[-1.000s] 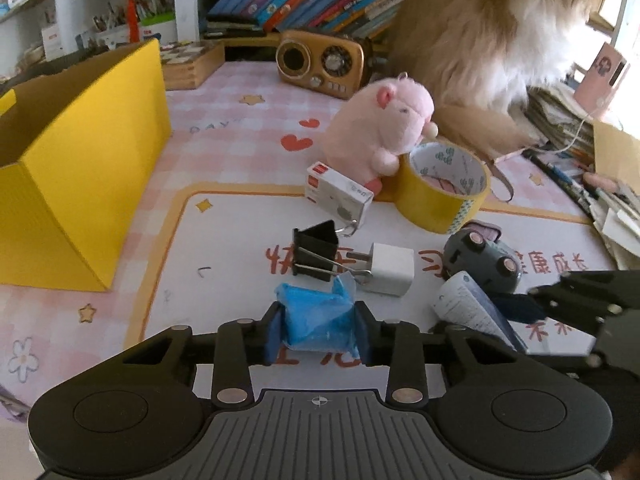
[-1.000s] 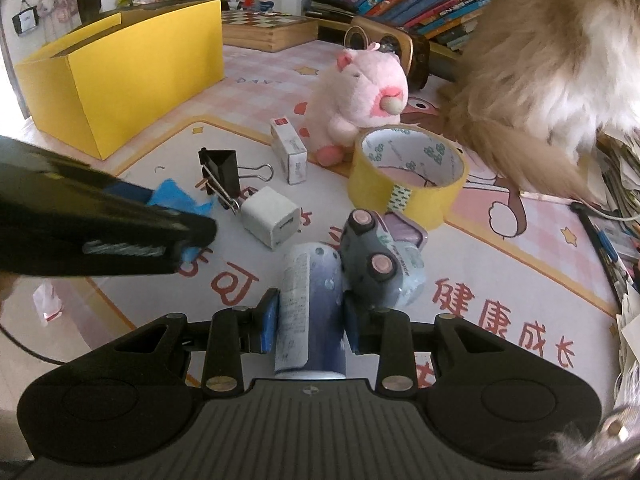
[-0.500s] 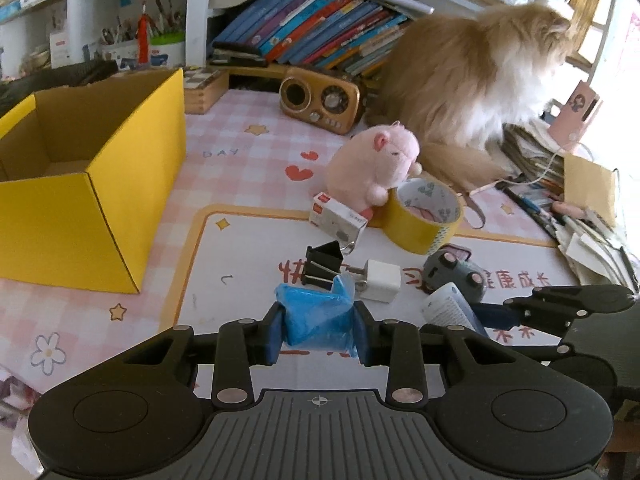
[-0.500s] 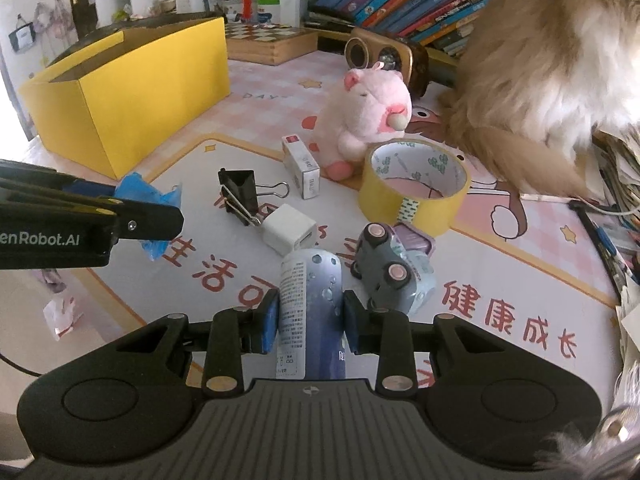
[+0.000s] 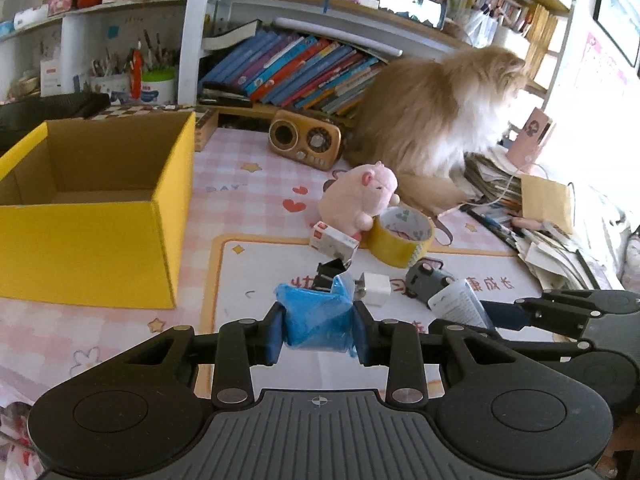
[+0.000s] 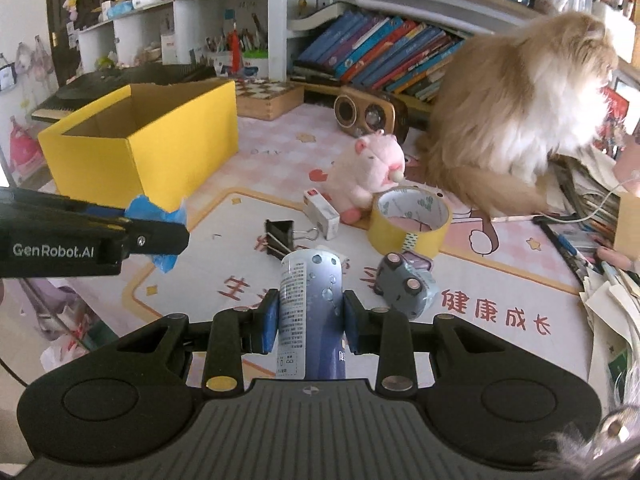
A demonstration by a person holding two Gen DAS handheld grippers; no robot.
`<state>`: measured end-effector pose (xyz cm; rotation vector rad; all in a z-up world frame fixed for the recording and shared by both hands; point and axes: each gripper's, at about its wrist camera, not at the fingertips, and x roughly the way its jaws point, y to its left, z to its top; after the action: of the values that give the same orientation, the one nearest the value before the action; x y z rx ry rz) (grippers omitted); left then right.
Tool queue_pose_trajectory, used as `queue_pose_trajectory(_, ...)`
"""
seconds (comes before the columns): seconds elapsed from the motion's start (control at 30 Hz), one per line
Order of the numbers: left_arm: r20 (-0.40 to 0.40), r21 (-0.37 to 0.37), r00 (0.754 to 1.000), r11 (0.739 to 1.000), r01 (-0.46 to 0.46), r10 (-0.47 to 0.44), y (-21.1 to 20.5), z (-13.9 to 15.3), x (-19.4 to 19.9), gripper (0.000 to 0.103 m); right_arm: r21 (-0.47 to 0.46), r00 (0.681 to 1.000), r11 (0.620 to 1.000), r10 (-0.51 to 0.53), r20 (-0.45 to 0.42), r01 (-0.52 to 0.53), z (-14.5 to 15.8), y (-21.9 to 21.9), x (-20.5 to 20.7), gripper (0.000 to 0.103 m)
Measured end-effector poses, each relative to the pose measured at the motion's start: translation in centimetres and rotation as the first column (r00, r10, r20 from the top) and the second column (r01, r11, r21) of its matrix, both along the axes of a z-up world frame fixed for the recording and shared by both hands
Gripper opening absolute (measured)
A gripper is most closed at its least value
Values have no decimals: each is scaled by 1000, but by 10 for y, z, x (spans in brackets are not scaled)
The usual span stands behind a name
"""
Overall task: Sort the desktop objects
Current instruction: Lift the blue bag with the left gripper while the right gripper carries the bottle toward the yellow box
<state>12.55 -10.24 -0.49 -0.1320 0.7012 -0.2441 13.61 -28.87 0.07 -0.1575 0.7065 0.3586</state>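
Two grippers: left gripper (image 5: 319,334) clamps crinkly blue packet (image 5: 316,320), right gripper (image 6: 310,322) cylindrical tube (image 6: 310,304).

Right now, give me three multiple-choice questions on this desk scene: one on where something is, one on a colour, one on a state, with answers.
1. Where does the tape roll sit?
A. Inside the box
B. Beside the pink plush toy
C. On the bookshelf

2. What colour is the open cardboard box?
A. Yellow
B. Green
C. White

3. What is the right gripper doing?
A. Jaws wide open, nothing held
B. Shut on the binder clip
C. Shut on the blue tube

Answers:
1 B, the roll sits right against the toy on the mat.
2 A, its outer walls are yellow.
3 C, both pads press the tube's sides.
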Motion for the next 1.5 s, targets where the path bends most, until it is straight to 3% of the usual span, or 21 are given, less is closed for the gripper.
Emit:
queue_pose_trajectory(0.27,9,-15,1000,1000,10,-10,42,2,-38,32,-10,1000,1000,-4,30,4,10,38,-42,30)
queue_pose_trajectory(0.77,7,-25,1000,1000,13,-13,111,0,-96,32,0,1000,1000,11,9,-11,4,112,-109,30)
queue_pose_trajectory(1.5,35,-36,994,994,-105,106,182,4,-135,32,4,987,987,159,2,-159,6,191,-131,30)
